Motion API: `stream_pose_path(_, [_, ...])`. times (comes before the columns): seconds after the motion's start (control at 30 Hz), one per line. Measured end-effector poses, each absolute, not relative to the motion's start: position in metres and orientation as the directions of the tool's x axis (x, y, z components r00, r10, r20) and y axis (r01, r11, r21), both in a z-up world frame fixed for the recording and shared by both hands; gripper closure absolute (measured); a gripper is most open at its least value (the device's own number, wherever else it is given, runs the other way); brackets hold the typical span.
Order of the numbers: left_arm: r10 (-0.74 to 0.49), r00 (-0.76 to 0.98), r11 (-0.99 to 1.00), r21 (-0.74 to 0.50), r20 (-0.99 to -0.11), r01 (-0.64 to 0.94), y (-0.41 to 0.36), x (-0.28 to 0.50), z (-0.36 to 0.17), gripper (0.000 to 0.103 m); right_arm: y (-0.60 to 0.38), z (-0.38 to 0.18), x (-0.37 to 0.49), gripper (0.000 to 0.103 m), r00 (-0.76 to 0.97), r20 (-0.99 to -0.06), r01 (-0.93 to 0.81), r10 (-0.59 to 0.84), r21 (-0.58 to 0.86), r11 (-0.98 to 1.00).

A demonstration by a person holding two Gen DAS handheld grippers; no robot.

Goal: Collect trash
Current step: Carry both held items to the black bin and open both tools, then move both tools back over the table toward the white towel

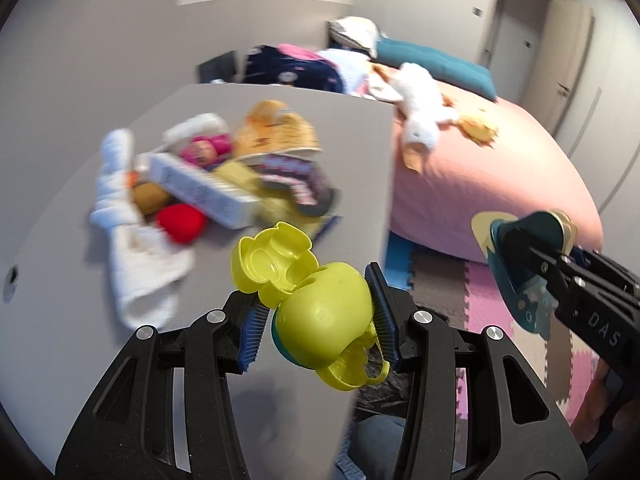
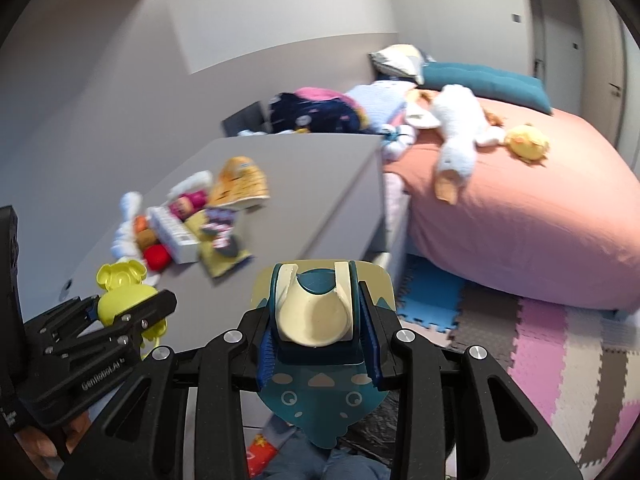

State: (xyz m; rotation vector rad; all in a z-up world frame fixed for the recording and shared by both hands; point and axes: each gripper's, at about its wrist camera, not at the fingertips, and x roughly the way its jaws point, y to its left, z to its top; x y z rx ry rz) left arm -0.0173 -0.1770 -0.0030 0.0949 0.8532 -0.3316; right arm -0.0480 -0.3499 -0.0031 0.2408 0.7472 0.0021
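Observation:
My left gripper (image 1: 320, 312) is shut on a lime-green plastic toy (image 1: 316, 304) with mouse-ear shapes, held over the near edge of the grey table (image 1: 80, 360). The same toy (image 2: 124, 296) and left gripper (image 2: 120, 316) show low on the left in the right wrist view. My right gripper (image 2: 316, 312) is shut on a teal and cream fish-shaped toy (image 2: 316, 320). That fish toy (image 1: 524, 264) and the right gripper (image 1: 536, 260) also appear at the right of the left wrist view. A blurred pile of wrappers, boxes and tissue (image 1: 208, 180) lies on the table.
A bed with a pink cover (image 2: 520, 216) stands right of the table, with a white plush duck (image 2: 460, 136), a yellow plush (image 2: 526, 142), clothes and a teal cushion (image 2: 484, 80). Coloured foam mats (image 2: 560, 360) cover the floor. A black bag (image 1: 380, 392) lies below the table edge.

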Motion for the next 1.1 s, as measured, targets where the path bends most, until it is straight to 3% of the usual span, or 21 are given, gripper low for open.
stream_pose_path(0.47, [-0.345, 0.474, 0.842, -0.044, -0.810, 0.538, -0.285, -0.024, -0.029, 0.056, -0.448, -0.021, -0.071, 0.066, 0.702, -0.710, 0.299, -0.044, 0.238, 0.924])
stream_pose_path(0.5, [-0.349, 0.457, 0.834, -0.048, -0.818, 0.550, -0.289, -0.024, -0.032, 0.050, -0.453, -0.022, -0.072, 0.060, 0.701, -0.711, 0.310, -0.047, 0.244, 0.919])
stream_pose_path(0.53, [-0.343, 0.436, 0.824, -0.044, -0.832, 0.565, -0.296, -0.024, -0.036, 0.026, -0.460, -0.023, -0.074, 0.053, 0.701, -0.712, 0.326, -0.051, 0.256, 0.910])
stream_pose_path(0.57, [-0.338, 0.433, 0.820, -0.036, -0.836, 0.571, -0.301, -0.024, -0.038, 0.014, -0.466, -0.024, -0.076, 0.041, 0.701, -0.711, 0.340, -0.058, 0.260, 0.904])
stream_pose_path(0.6, [-0.336, 0.443, 0.816, -0.022, -0.831, 0.578, -0.306, -0.026, -0.040, 0.006, -0.472, -0.024, -0.079, 0.036, 0.706, -0.704, 0.359, -0.079, 0.259, 0.896])
stream_pose_path(0.73, [-0.301, 0.460, 0.802, 0.039, -0.835, 0.596, -0.319, -0.029, -0.048, 0.006, -0.487, -0.022, -0.084, 0.035, 0.704, -0.699, 0.406, -0.124, 0.253, 0.878])
stream_pose_path(1.1, [-0.290, 0.476, 0.817, 0.044, -0.830, 0.575, -0.304, -0.028, -0.047, 0.006, -0.482, -0.024, -0.081, 0.033, 0.709, -0.696, 0.390, -0.114, 0.253, 0.885])
